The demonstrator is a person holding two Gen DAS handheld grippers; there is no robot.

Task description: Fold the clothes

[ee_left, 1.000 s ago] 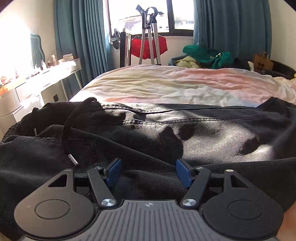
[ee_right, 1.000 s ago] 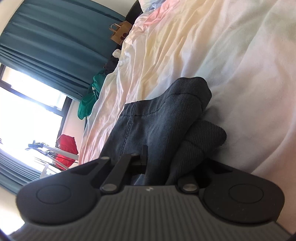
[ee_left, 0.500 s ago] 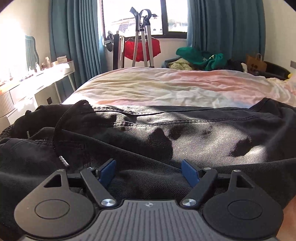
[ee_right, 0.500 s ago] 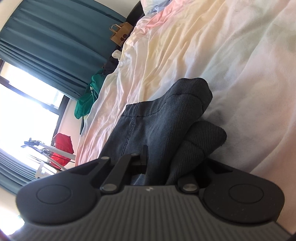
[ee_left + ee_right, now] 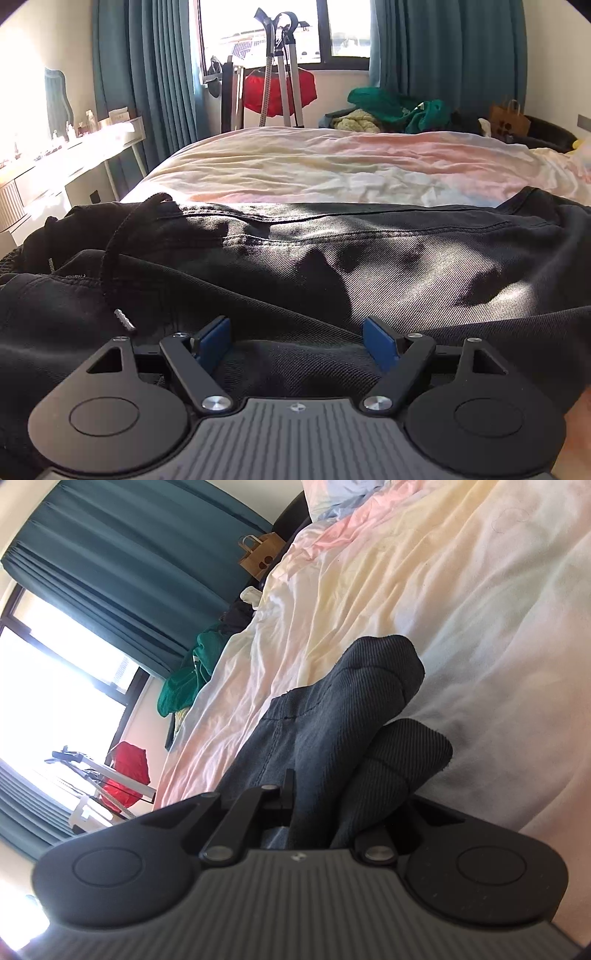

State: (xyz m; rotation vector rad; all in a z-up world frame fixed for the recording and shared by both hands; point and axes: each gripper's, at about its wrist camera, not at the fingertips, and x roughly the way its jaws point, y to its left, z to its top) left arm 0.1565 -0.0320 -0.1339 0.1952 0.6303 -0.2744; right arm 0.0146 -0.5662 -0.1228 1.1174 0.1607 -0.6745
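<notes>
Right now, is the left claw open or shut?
Open. The left gripper has its blue pads wide apart over the black garment, clamping nothing.

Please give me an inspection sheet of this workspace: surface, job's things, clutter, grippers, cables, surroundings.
Surface: bed with wrinkled pastel sheet.
Job's things: black garment spread across the near bed; its drawstring lies loose on top.
Clutter: green clothes and a paper bag beyond the bed.
Grippers: left gripper open over the garment; right gripper shut on ribbed cuffs.
Cables: nothing seen.
Surroundings: teal curtains, window, red bag on a stand, desk.
</notes>
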